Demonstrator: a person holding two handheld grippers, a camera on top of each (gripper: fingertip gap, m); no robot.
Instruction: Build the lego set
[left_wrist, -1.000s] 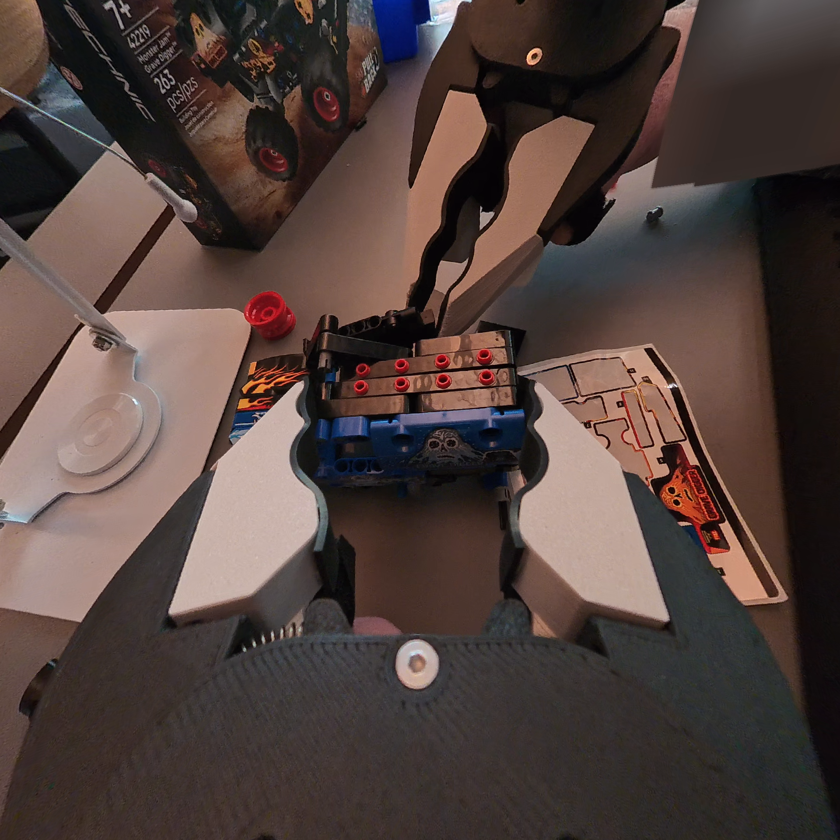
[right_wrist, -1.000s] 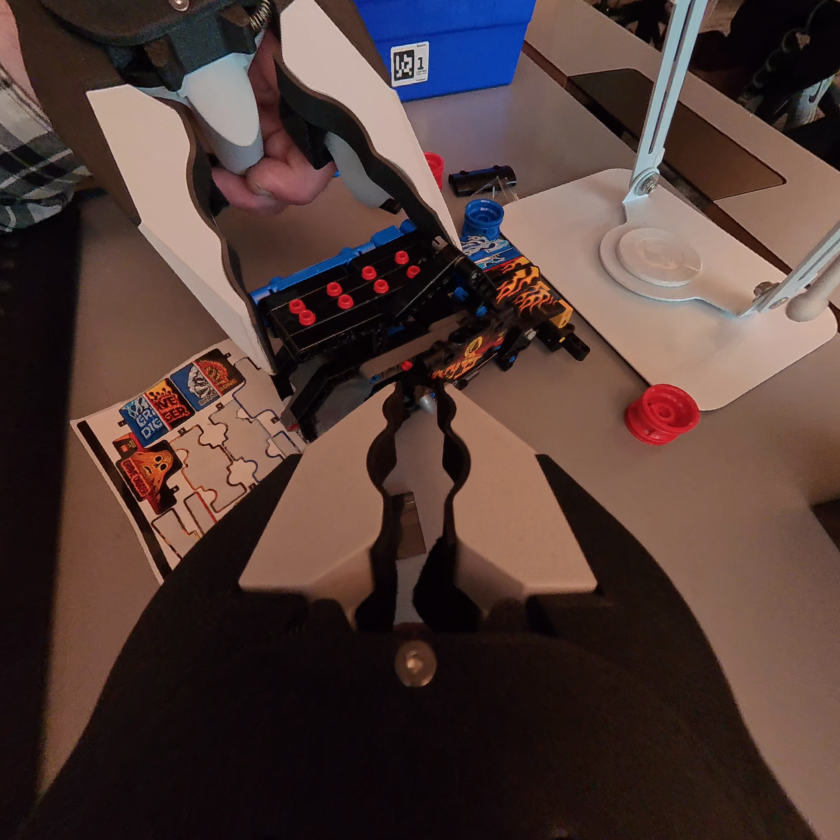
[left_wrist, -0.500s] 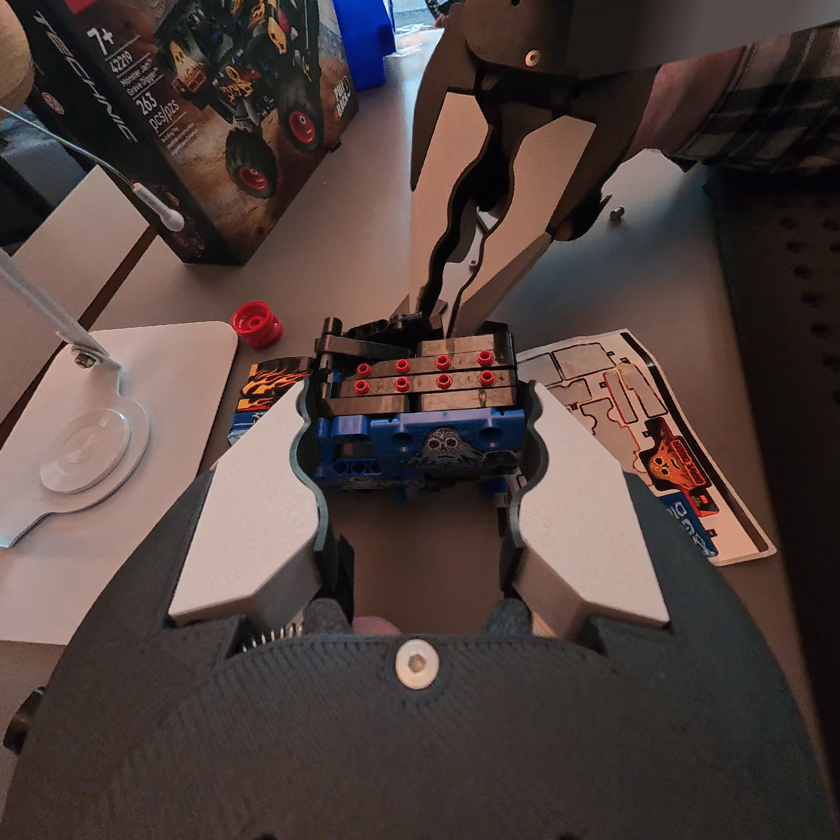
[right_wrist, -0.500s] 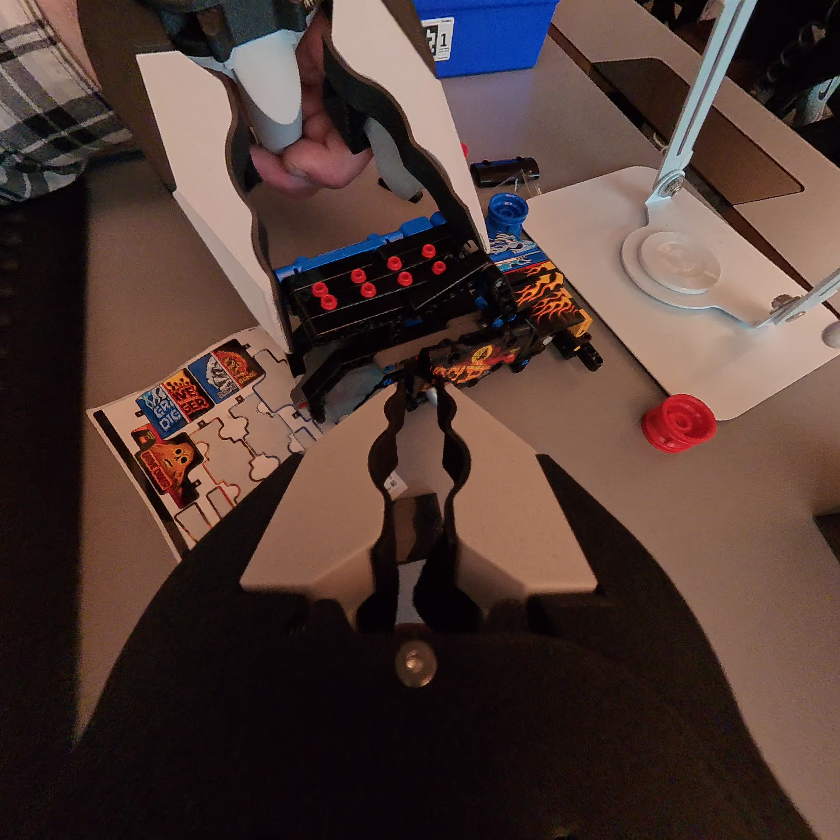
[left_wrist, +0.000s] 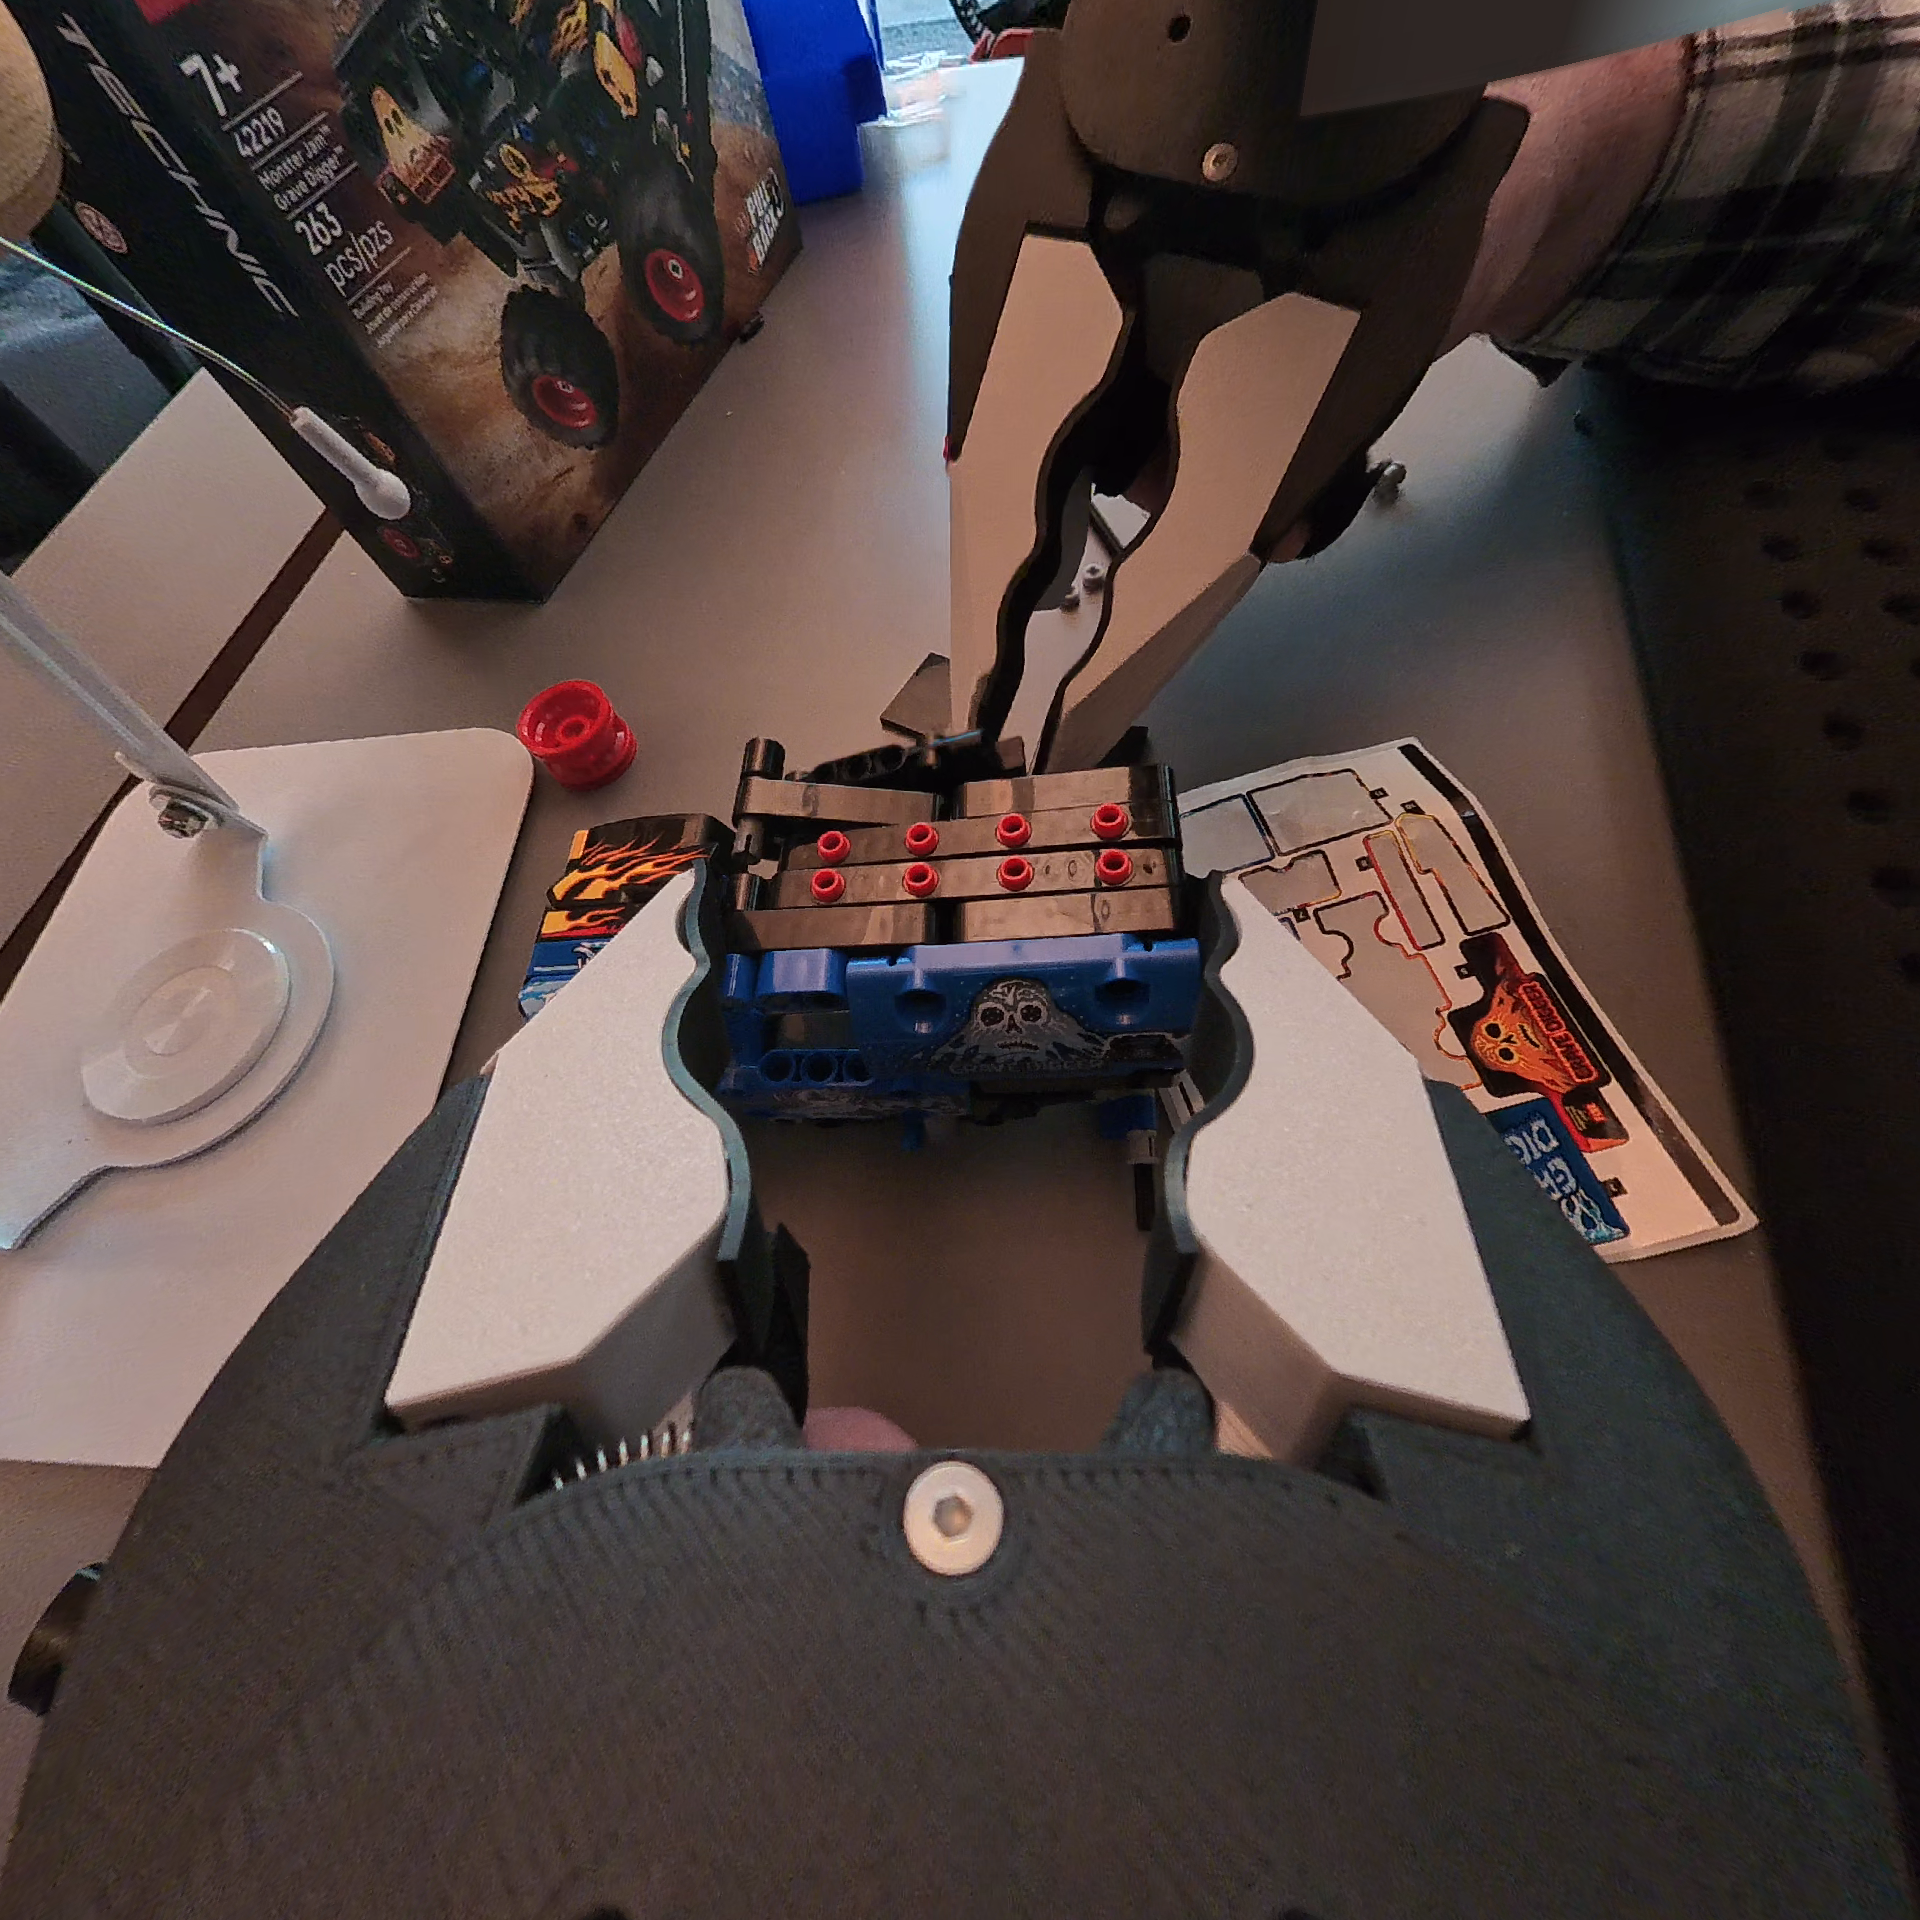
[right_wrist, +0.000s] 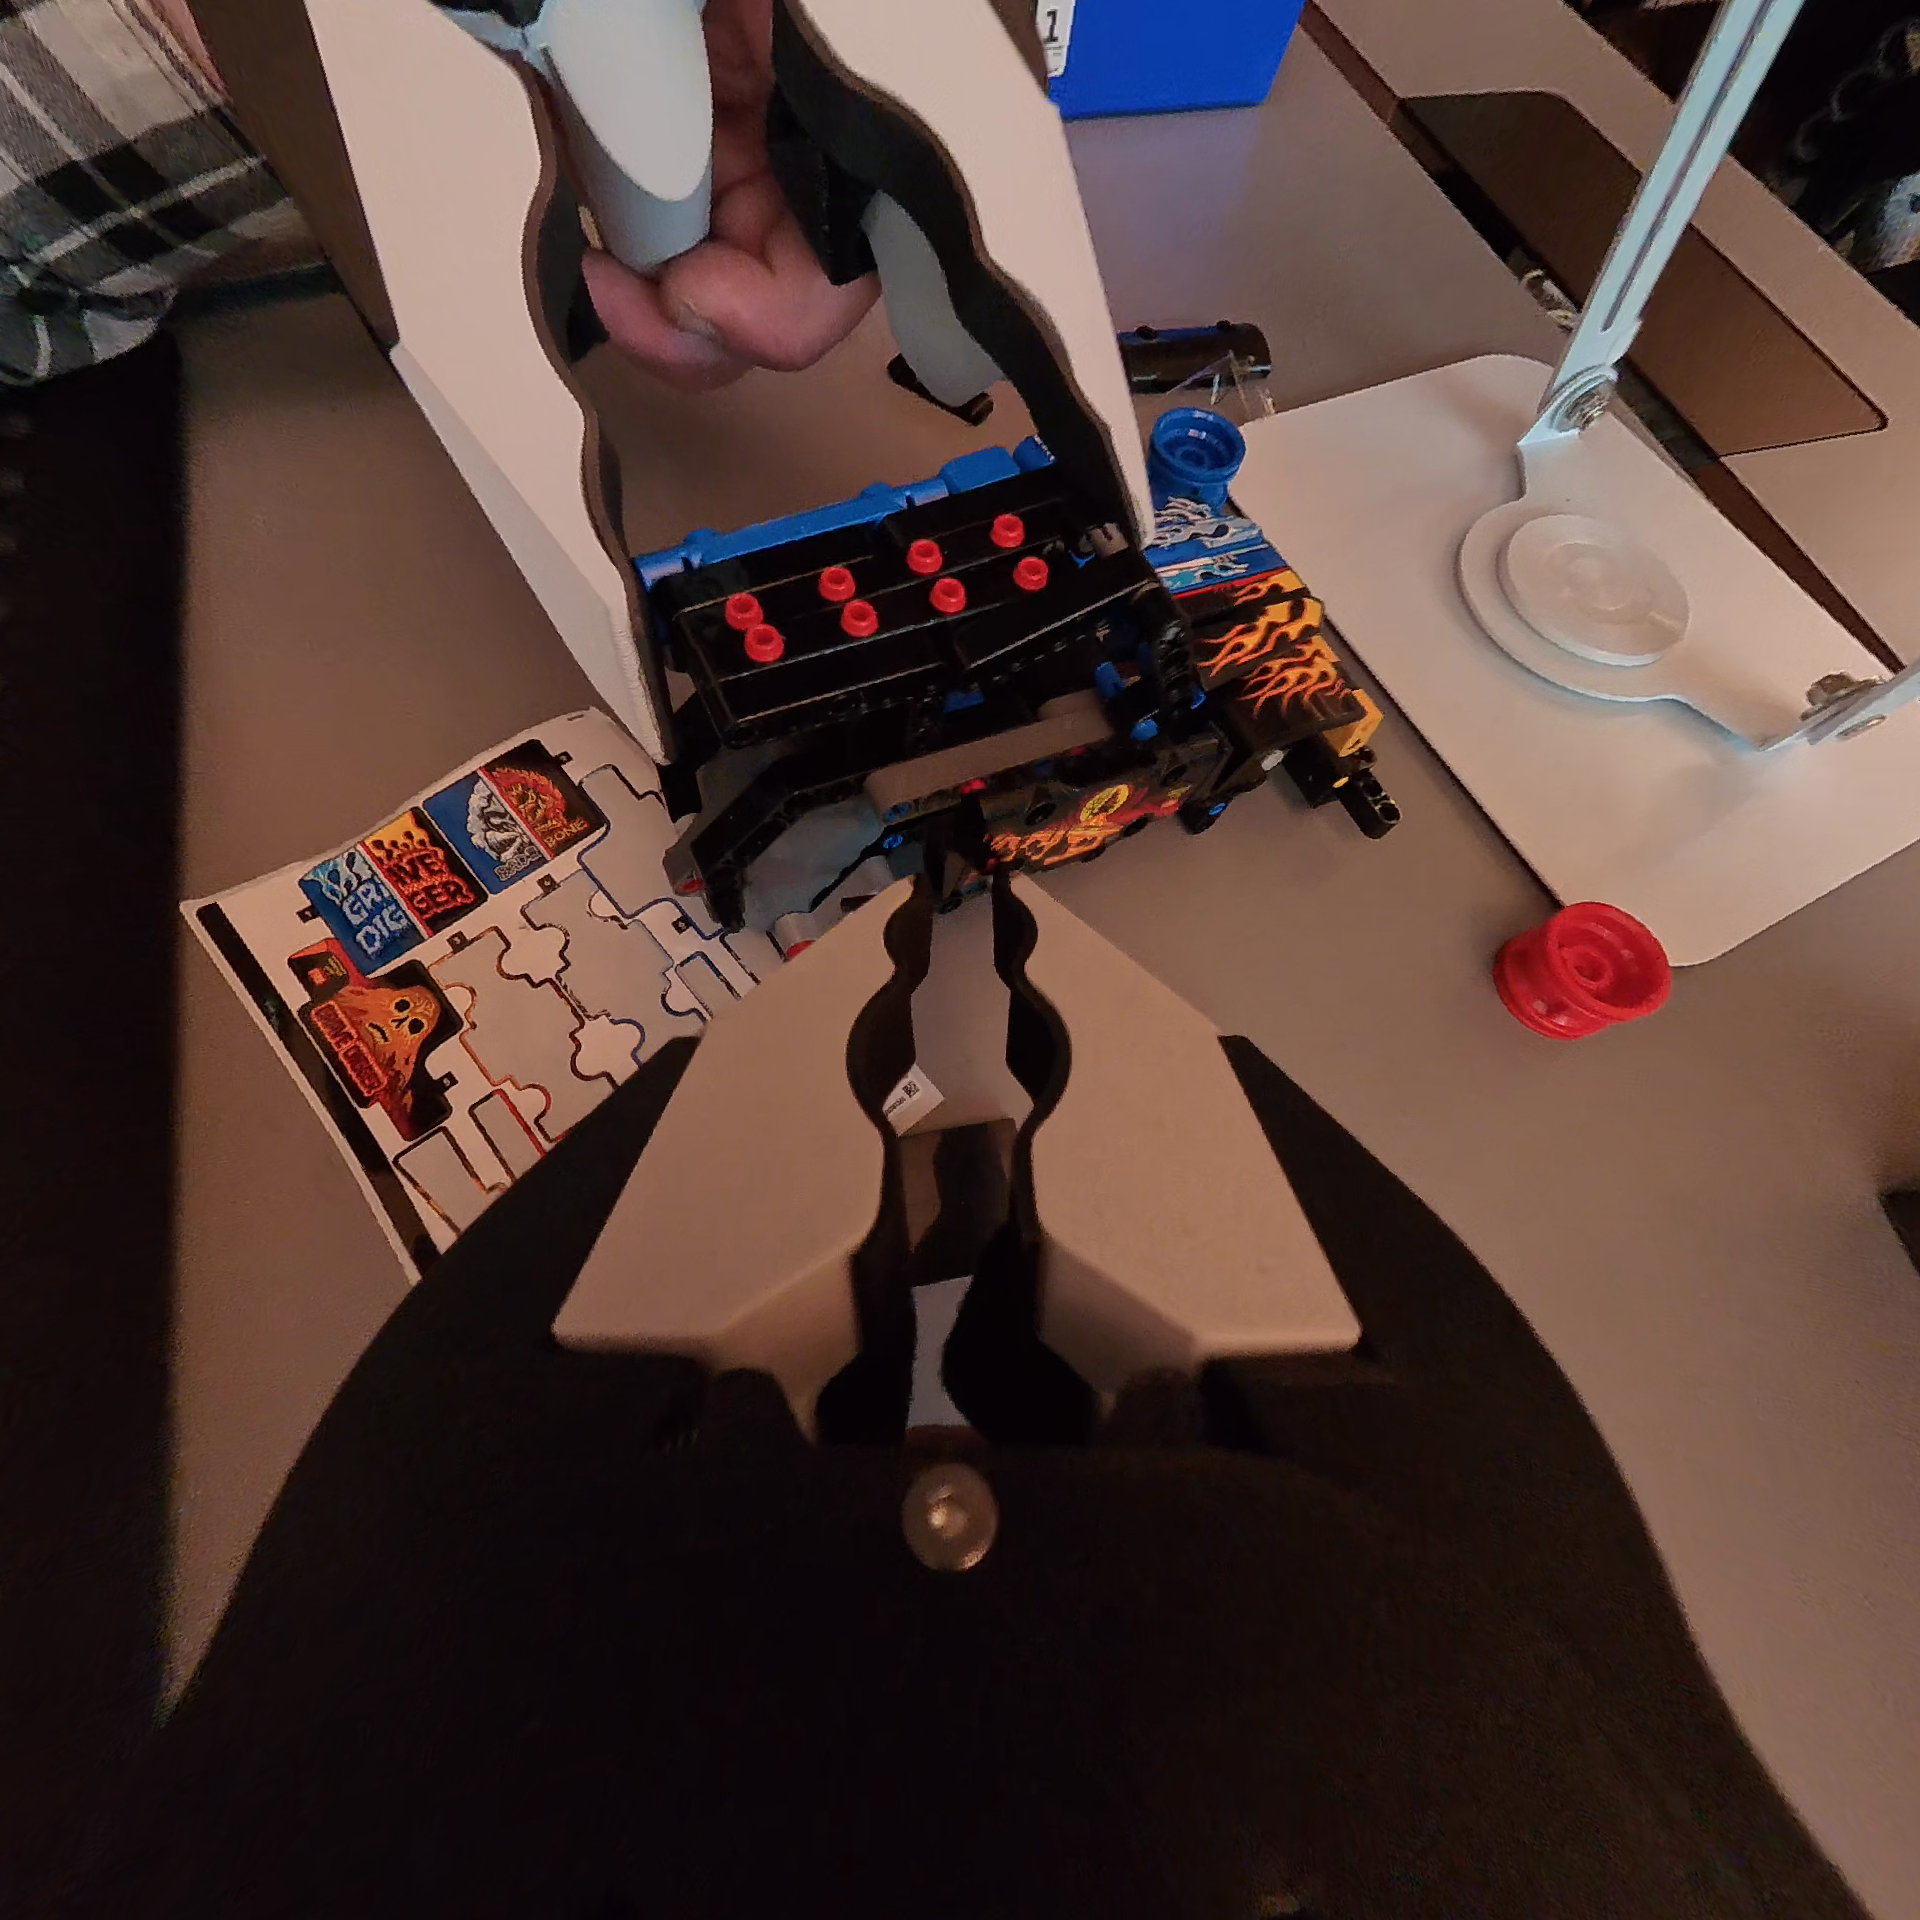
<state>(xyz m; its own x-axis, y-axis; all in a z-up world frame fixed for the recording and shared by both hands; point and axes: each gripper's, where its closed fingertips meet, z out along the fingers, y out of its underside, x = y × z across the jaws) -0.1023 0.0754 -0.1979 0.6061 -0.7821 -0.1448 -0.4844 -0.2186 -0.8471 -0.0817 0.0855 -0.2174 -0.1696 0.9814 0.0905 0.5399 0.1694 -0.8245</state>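
Note:
A black and blue lego truck body (left_wrist: 966, 914) with red pins on top and flame stickers lies on the grey table. My left gripper (left_wrist: 954, 925) is shut on it, one finger on each side. My right gripper (right_wrist: 958, 885) comes down at the model's far edge, also in the left wrist view (left_wrist: 1023, 732). Its jaws are nearly together on a small black lego pin (left_wrist: 948, 737) at the model. The model also shows in the right wrist view (right_wrist: 914, 644), with the left gripper's fingers (right_wrist: 499, 436) around it.
A sticker sheet (left_wrist: 1455, 966) lies right of the model. A red wheel hub (left_wrist: 575, 730) and a white stand base (left_wrist: 208, 987) are to the left, the lego box (left_wrist: 436, 260) behind. A blue wheel hub (right_wrist: 1195, 457) and a blue bin (right_wrist: 1164, 52) lie beyond.
Both grippers keep their holds. The right gripper has stayed at the model's far edge and shifted slightly. The left wrist view has shifted a little.

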